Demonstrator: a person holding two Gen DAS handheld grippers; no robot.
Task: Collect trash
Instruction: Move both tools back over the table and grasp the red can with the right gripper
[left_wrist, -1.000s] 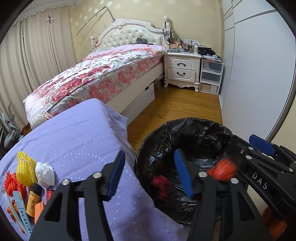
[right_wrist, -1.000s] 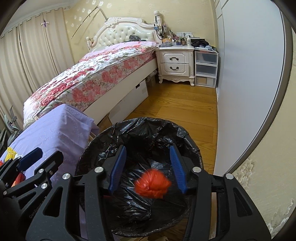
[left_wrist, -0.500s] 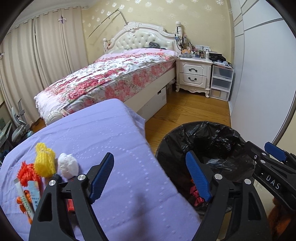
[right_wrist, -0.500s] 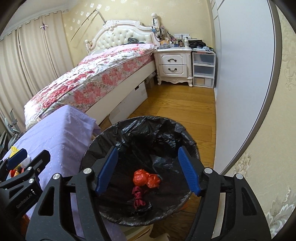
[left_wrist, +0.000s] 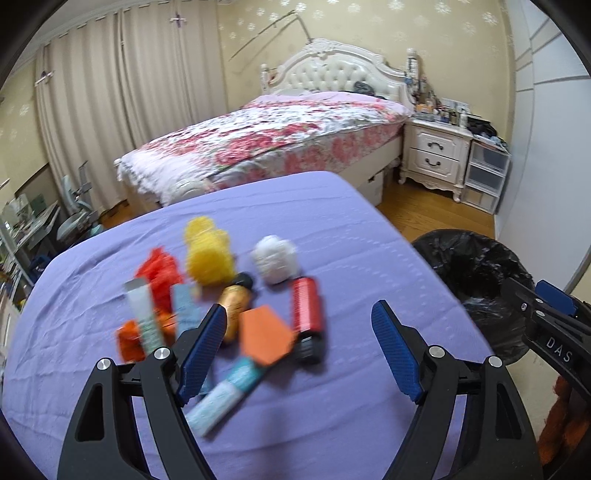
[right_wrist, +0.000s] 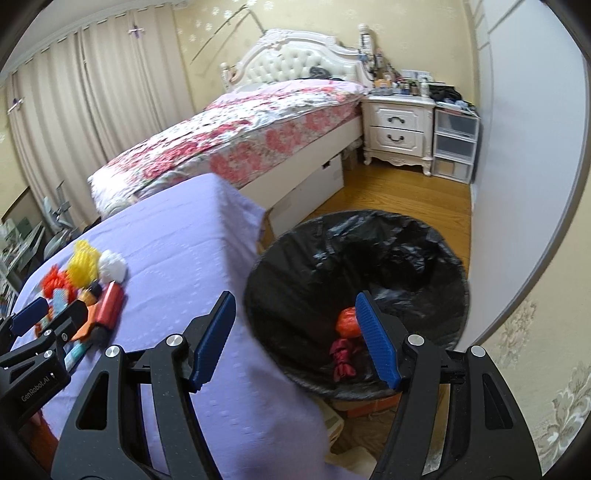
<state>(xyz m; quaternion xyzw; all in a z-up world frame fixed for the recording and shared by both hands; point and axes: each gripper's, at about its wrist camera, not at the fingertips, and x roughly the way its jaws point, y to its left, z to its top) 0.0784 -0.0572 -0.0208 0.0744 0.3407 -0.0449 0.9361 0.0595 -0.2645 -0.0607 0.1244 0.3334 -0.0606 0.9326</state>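
Your left gripper (left_wrist: 299, 341) hangs over the purple-covered table (left_wrist: 351, 236) with its jaws apart and nothing between them; the near edge of the trash pile lies just beyond its left pad. In that pile a yellow mesh ball (left_wrist: 208, 256), a white wad (left_wrist: 274, 258), a red canister (left_wrist: 307, 310) and an orange card (left_wrist: 264, 334) crowd together, blurred. Your right gripper (right_wrist: 295, 341) is spread wide too, empty, above the rim of the black-lined bin (right_wrist: 406, 243) right of the table, where an orange wad (right_wrist: 346, 322) and a dark red scrap (right_wrist: 341, 360) lie inside
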